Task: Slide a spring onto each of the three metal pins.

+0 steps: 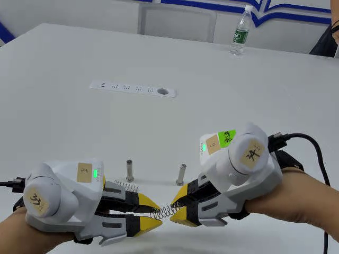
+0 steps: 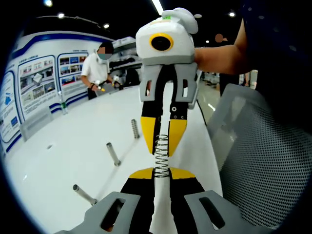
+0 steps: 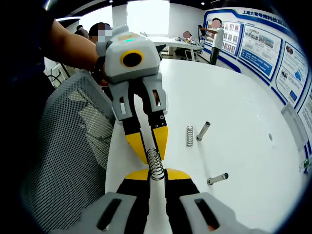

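Note:
A short coil spring hangs just above the white table, stretched between both grippers. My left gripper is shut on one end and my right gripper on the other, yellow tips nearly touching. In the left gripper view the spring runs from my left gripper up to the right gripper. Three metal pins stand upright to the left there. Two pins stand just beyond the grippers in the head view. A second spring lies on the table beside the left pin.
A white power strip lies at mid-table and a water bottle stands at the far edge. A black cable trails from the right gripper. A grey mesh chair is close beside the table. People stand in the background.

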### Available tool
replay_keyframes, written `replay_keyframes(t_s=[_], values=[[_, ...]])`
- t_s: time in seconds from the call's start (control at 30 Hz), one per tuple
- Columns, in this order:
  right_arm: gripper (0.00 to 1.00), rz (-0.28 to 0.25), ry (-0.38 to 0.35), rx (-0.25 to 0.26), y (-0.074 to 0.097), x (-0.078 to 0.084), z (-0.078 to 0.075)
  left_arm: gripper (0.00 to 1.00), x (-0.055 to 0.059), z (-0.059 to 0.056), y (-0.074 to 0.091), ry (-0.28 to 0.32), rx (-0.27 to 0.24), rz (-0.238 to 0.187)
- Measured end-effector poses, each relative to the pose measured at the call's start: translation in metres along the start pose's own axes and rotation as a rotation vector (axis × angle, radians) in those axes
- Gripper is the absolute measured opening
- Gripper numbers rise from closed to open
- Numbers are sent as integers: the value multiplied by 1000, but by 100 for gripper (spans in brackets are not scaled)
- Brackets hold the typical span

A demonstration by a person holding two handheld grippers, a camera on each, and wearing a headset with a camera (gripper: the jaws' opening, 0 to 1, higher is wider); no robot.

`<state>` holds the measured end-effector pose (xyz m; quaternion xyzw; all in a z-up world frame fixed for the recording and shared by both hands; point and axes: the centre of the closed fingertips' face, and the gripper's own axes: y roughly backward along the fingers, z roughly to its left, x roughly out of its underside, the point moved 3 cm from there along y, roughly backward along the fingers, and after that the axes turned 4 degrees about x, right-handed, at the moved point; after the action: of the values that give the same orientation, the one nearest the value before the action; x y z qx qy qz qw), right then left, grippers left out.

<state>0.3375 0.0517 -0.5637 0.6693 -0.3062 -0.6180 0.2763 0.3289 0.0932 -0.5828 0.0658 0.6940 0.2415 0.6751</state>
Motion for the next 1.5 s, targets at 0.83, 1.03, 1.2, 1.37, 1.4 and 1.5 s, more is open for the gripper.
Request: replay_keyframes(t_s=[0.83, 1.03, 1.2, 1.37, 1.4, 1.5], values=[[12, -24, 31, -3, -4, -21, 3, 10, 0, 2, -4, -2, -5, -2], [12, -23, 38, 4, -3, -24, 2, 11, -2, 4, -3, 2, -14, -10], [12, -23, 43, 6, -4, -26, 1, 12, -4, 4, -2, 5, -22, -18], [12, -18, 44, 6, -4, -27, 0, 14, -4, 5, 1, 12, -31, -20], [12, -20, 44, 7, -4, -27, -1, 15, -4, 5, 2, 14, -33, -18], [12, -20, 39, 16, -1, -26, -4, 16, -3, 6, 4, 21, -40, -16]])
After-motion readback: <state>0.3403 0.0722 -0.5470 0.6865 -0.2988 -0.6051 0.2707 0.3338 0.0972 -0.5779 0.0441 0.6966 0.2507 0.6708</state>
